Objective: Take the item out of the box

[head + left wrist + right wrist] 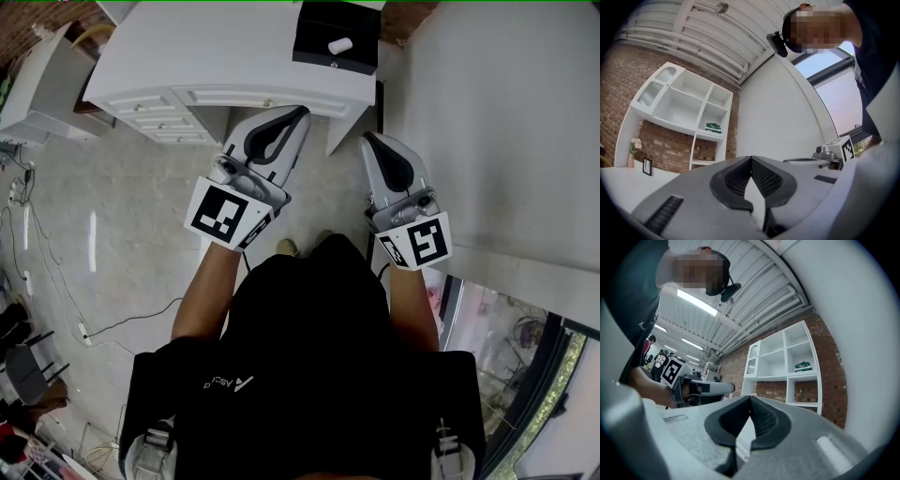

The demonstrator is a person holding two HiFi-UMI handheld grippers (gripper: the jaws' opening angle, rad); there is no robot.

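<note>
A black box (333, 62) stands open on the far right part of a white desk (206, 47), with a small white cylinder (339, 45) lying inside it. Both grippers are held in front of the person and point toward the desk, short of its front edge and apart from the box. My left gripper (302, 110) (750, 158) has its jaws closed tip to tip with nothing between them. My right gripper (367, 136) (750, 397) is likewise shut and empty. Neither gripper view shows the box.
The desk has drawers (150, 108) on its left front. A white wall (497, 112) runs close along the right. Cables (37, 253) lie on the floor at the left. A white shelf unit (689, 108) (787, 362) hangs on a brick wall.
</note>
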